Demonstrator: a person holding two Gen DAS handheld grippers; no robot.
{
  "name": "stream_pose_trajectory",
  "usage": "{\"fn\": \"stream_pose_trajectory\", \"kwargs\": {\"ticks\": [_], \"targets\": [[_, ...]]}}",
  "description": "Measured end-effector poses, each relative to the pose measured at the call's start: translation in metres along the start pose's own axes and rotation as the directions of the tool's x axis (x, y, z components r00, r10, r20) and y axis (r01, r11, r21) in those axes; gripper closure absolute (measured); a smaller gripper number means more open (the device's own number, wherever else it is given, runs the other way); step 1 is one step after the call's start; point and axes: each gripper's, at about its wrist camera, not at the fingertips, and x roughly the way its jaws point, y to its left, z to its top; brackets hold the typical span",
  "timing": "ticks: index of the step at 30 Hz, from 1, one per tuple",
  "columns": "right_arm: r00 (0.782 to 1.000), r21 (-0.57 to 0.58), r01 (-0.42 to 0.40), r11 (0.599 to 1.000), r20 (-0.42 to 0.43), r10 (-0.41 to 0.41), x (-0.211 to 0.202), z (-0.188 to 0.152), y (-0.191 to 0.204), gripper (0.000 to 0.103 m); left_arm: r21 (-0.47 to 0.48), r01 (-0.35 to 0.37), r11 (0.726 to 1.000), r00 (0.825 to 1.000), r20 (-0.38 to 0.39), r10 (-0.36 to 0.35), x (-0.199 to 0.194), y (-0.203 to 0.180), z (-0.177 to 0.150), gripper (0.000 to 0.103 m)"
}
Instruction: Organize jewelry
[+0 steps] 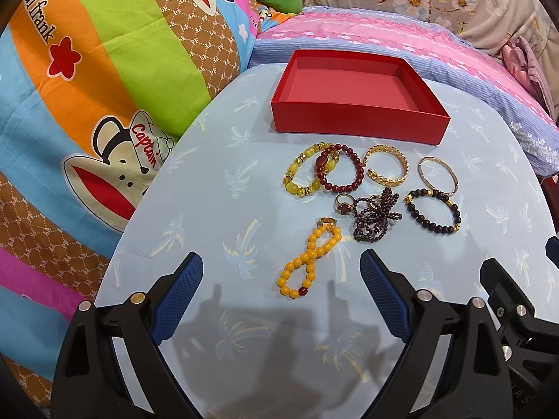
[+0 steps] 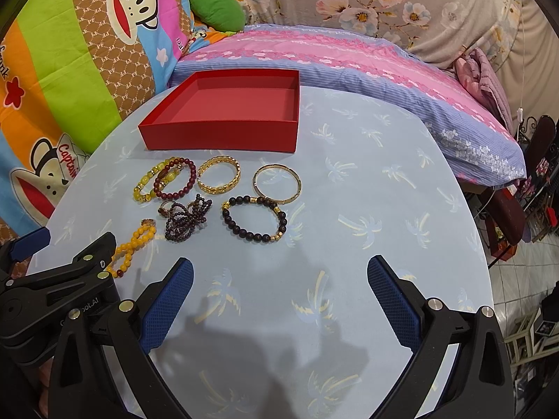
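An empty red box stands at the far side of a round table under a light blue cloth. In front of it lie several pieces: a yellow bead bracelet, a dark red bead bracelet, a gold cuff, a thin gold bangle, a dark bead bracelet, a purple bead bundle, a ring and an orange bead strand. My left gripper is open just before the orange strand. My right gripper is open and empty.
Colourful cartoon bedding lies left of the table, a pink and blue pillow behind it. A green cushion sits at the back. Floor and furniture show at the right.
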Motion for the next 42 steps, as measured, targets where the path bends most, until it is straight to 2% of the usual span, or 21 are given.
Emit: {"fn": "stream_pose_trajectory", "kwargs": {"ticks": [42], "targets": [[1.0,0.006,-0.002,1.0,-0.003,0.002,0.0028,-0.0011,-0.0022,0.007,-0.005,-0.003,1.0,1.0,0.0,0.003,0.0022,0.0022,-0.0017,0.016]]}}
